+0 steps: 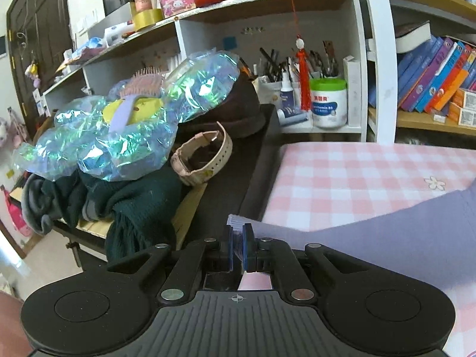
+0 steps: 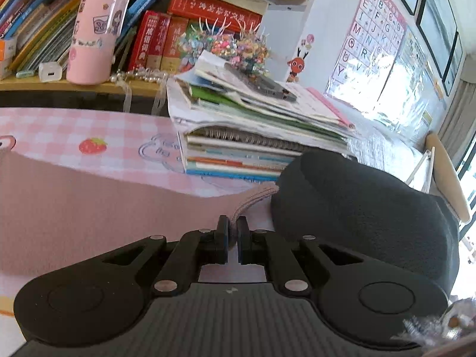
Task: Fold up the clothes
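Garment (image 1: 386,238) flat on checked tablecloth (image 1: 342,172), long axis spanning between your hands. Left gripper (image 1: 238,238) clamped on cuff, cloth trailing to 3 o'clock; right gripper (image 2: 235,232) clamped on opposite cuff, probably sleeve, cloth trailing to 9 o'clock.

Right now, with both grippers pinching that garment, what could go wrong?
The left gripper holds only the cuff's very edge of the garment, so it may slip out. The right gripper pinches the other cuff close beside a dark cushion and a leaning book stack; a wide swing might catch them.
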A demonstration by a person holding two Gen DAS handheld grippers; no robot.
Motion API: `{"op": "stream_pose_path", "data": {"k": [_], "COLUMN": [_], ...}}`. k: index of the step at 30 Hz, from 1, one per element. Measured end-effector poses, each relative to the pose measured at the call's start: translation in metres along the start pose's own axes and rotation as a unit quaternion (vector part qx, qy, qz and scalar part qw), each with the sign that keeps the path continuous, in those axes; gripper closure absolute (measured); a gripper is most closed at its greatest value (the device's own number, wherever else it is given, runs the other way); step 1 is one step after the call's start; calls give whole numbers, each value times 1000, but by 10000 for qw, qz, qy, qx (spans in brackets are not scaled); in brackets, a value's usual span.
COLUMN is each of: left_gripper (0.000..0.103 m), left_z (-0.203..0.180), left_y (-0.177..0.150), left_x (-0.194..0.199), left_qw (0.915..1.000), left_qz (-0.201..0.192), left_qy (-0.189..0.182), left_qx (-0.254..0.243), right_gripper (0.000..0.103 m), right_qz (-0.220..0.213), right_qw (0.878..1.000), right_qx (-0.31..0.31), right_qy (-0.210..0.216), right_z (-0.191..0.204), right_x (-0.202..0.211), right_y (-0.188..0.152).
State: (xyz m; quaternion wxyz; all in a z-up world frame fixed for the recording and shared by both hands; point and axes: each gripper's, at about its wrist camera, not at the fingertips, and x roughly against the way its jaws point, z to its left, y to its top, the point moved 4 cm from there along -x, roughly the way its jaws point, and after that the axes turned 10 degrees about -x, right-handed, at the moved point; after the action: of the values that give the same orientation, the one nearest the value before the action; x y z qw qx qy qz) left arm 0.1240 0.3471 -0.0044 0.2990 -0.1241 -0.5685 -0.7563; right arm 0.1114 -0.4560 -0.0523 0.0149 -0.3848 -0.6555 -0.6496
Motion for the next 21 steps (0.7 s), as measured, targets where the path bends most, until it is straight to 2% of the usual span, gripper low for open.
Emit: {"op": "stream_pose_path", "data": {"k": [9,12,13,15,16,18,21], "left_gripper": [96,91,89,82,80,80,78], "left_z": [-1,-2,-2,-1,-2,-10,-41], "left_y": [-10,-15,-15,-14,-13,-10,-8], "left_x": [3,8,14,30,39,57,78], "left_qw": [9999,9998,9996,9995,9994,9983,9919], "left_qz": [92,90,1,-212,-318,-484,-506], "left_qy": [34,52,104,75,-10,-317,-1162], "left_qx": [-44,-184,-257,-242,-161,-15,105], "right_gripper": [98,96,93,79,72,69,65], "right_qz": [68,151,163,125,94,67,179], "right_qw": [10000,9999,9998,9995,9993,9981,9923], "right_qx": [-45,-19,-25,-55,-54,-57,-67], "right_qy": [3,69,121,288,369,605,1220], "right_z": [-4,-6,-7,-9,-9,-7,6], "right_x": [4,8,11,23,31,47,71], "right_y": [-5,-7,-7,-7,-6,-6,-9]}}
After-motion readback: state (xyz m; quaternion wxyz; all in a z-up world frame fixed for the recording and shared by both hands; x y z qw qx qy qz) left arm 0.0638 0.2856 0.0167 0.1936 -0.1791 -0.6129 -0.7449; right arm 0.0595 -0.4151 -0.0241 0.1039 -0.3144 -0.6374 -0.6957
